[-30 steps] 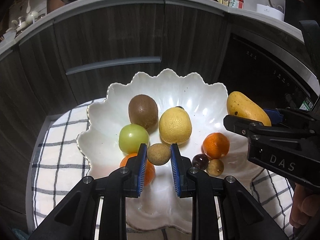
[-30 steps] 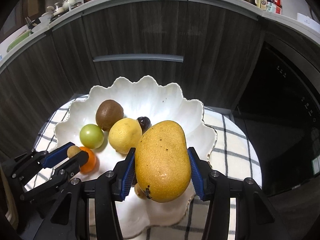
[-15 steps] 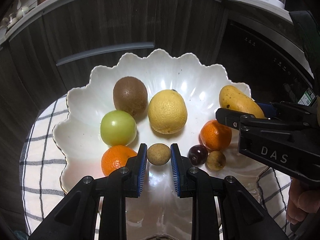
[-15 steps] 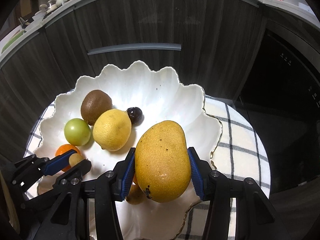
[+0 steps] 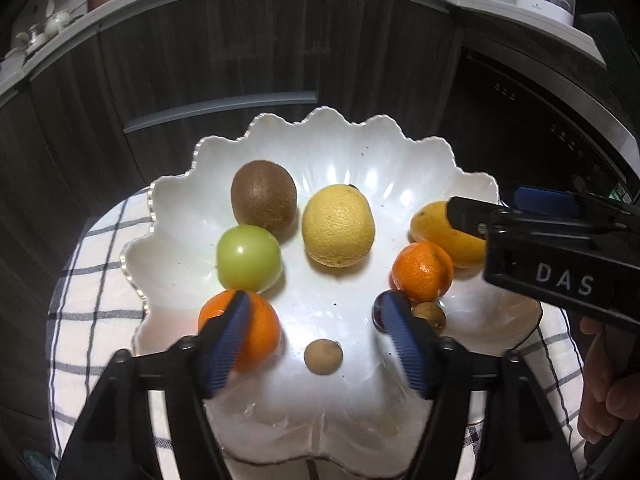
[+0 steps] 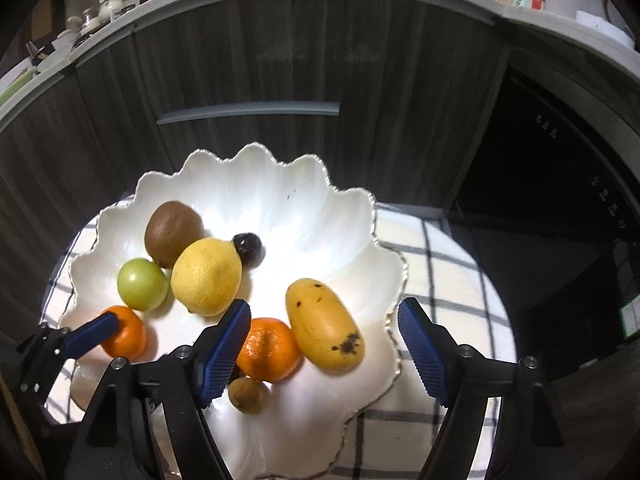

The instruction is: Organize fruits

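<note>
Left wrist view shows a wide white scalloped ceramic bowl (image 5: 320,152) filling the middle of the frame, standing on a white cloth with a dark grid pattern (image 5: 100,264) spread over the bench. Inside it, a pale yellow lemon (image 5: 338,226) lies at the centre, with a brown fuzzy kiwi (image 5: 264,194) to its upper left and a round green fruit (image 5: 248,256) touching the kiwi from below. A yellow-orange mango (image 5: 444,232) lies at the right edge of the bowl floor, partly hidden by the right gripper (image 6: 324,344), and touches an orange mandarin (image 5: 422,272). A second orange mandarin (image 5: 256,332) sits lower left, behind one blue pad. The left gripper (image 5: 316,344) has its fingers spread wide and holds nothing; a small round tan fruit (image 5: 323,357) rests free on the bowl floor between them. Right wrist view shows the right gripper's fingers likewise wide apart and empty, the mango lying in the bowl just ahead of them, beside the mandarin.
</note>
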Tool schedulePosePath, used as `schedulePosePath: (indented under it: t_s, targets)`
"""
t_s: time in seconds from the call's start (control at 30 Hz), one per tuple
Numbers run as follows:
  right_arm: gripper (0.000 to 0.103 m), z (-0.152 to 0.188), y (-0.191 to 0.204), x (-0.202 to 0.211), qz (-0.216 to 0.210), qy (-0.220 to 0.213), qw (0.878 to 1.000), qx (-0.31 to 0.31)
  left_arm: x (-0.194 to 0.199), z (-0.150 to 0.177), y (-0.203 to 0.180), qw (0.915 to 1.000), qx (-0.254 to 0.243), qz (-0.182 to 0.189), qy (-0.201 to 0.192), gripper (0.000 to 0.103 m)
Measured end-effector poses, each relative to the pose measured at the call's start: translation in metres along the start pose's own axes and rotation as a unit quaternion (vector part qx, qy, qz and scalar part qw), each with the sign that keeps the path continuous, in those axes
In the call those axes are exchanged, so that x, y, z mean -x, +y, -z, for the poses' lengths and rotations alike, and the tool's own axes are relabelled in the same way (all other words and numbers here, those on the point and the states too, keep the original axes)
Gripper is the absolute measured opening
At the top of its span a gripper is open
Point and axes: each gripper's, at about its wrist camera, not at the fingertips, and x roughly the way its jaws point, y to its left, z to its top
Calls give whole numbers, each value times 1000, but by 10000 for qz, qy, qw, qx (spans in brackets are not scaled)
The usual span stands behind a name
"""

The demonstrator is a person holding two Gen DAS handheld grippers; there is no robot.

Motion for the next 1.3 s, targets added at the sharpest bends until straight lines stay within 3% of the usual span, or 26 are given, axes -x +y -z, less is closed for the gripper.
schedulePosePath:
  t_s: [0.07,0.43,0.9,1.3]
  targets:
    - [77,0,0,4,67,-32,10000,22,3,0,3,9999,96,-50,-30,83]
    - [77,18,0,37,88,-168,9998,-75,31,7,5,9998,80,-100,-159,83]
    - [77,38,8,94,-14,-419,9987,-303,94,21,7,9984,9,-254,-507,83]
    - [77,69,18,148,99,-746,9963,-422,142,50,8,9973,82,-393,-620,83]
